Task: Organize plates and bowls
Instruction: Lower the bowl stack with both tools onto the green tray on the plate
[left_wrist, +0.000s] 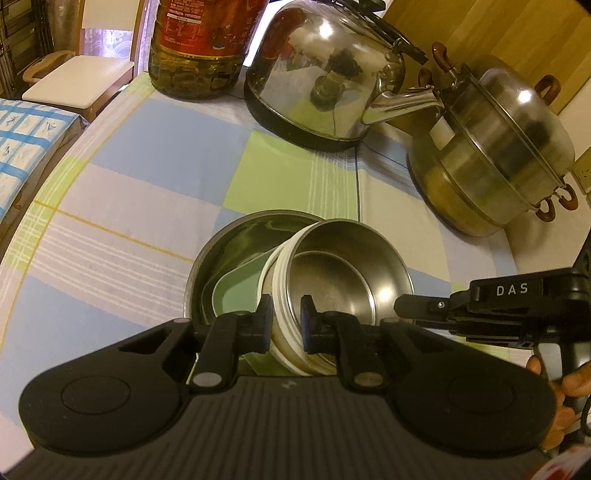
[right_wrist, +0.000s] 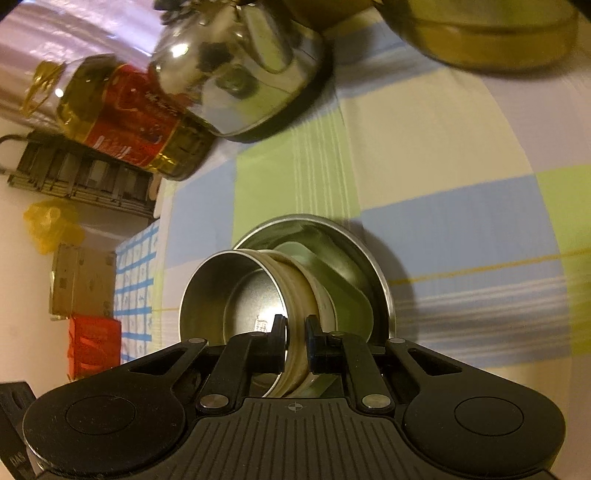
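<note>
steel bowl with a cream ribbed outer band (left_wrist: 343, 280) tilted, centre-low in both views, over green square plate (left_wrist: 236, 291) in wide steel dish (left_wrist: 207, 258) | left gripper (left_wrist: 284, 325) narrow, clamping near rim wall | right gripper (right_wrist: 295, 343) narrow, clamping opposite wall | rim between both finger pairs, dish directly beneath

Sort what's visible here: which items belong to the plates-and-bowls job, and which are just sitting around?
Part of the job:
small steel bowl, tilted, gripped at its rim by the left gripper and right gripper
large steel bowl beneath it
green dish inside the large bowl

Just lying about:
kettle
oil bottle
lidded steamer pot
checked tablecloth
</note>
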